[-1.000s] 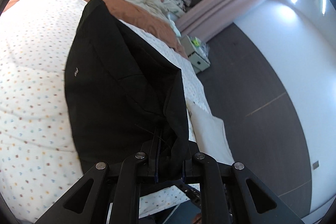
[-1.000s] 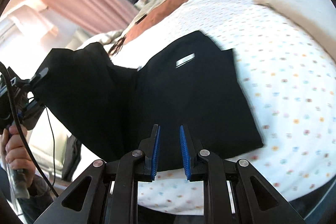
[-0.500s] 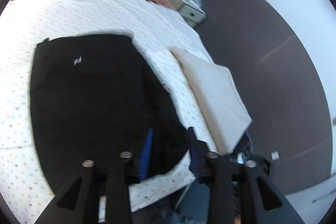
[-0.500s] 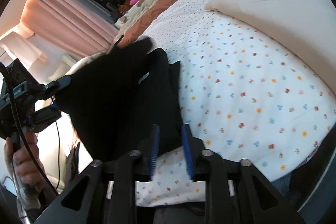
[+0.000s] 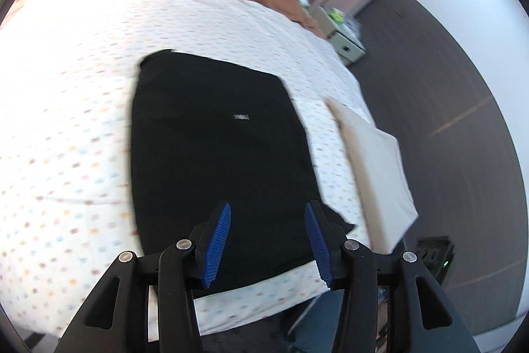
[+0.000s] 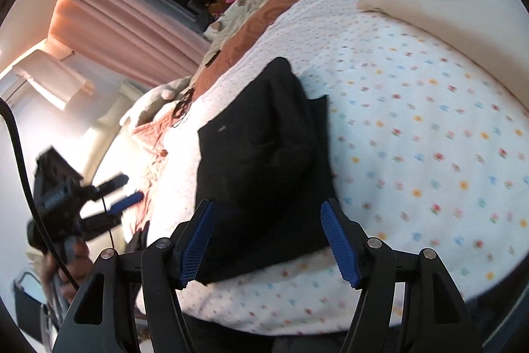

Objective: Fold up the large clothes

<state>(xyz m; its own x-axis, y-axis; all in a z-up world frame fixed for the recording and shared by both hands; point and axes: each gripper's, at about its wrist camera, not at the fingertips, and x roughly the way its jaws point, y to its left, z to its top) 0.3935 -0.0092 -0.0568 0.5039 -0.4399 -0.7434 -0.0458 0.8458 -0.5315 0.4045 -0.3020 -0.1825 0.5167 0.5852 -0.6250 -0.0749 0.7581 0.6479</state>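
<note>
flat black garment [image 5: 215, 151], dotted sheet [image 5: 72, 108]

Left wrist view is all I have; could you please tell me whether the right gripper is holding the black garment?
Observer: No, the right gripper has its jaws wide open, gripping nothing.
Operator: Does the cloth lie flat from that side?
Observer: Not fully; the black garment shows a raised ridge along its middle.
Operator: Can you see my left gripper there?
Observer: Yes, the left gripper is left of the garment, apart from it.
</note>
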